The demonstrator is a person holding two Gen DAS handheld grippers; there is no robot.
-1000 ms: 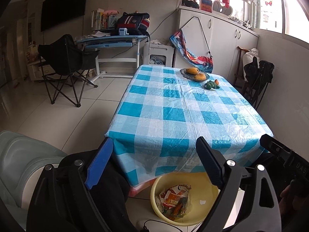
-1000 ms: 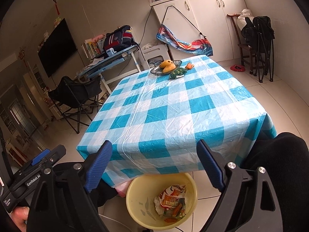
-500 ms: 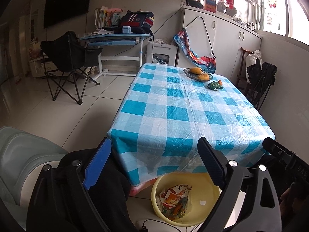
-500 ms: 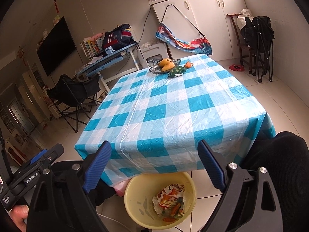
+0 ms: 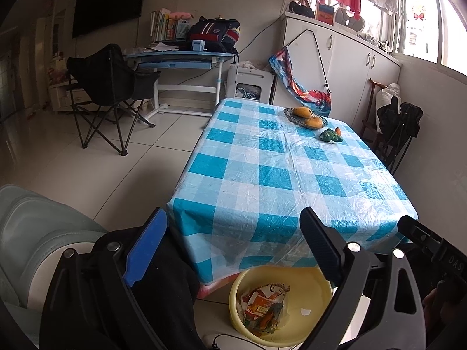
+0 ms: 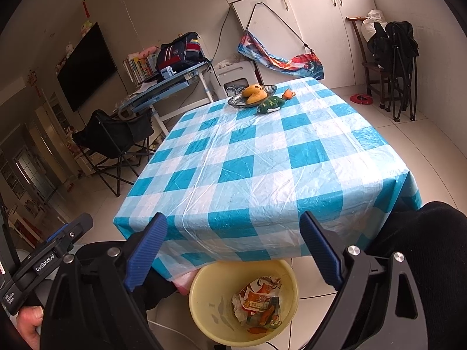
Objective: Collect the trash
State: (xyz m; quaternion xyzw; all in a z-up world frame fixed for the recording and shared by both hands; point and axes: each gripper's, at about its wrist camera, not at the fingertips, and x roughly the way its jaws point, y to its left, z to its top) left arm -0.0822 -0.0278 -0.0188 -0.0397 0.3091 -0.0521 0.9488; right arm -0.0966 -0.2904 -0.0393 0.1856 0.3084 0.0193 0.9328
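Note:
A yellow basin stands on the floor under the near edge of the table, with crumpled wrappers lying in it. My left gripper hangs open above and in front of the basin, holding nothing. My right gripper is open too, just above the basin and at the table's near edge, with nothing between its fingers. The blue-and-white checked tablecloth carries no loose wrappers.
At the table's far end sit a fruit dish and a small green toy. A black folding chair stands left on the tiled floor; another folded chair leans right. The person's dark-clothed knees flank the basin.
Both grippers have drifted slightly back and up, so the table looks a little farther off. Both stay open and nothing has been picked up or dropped.

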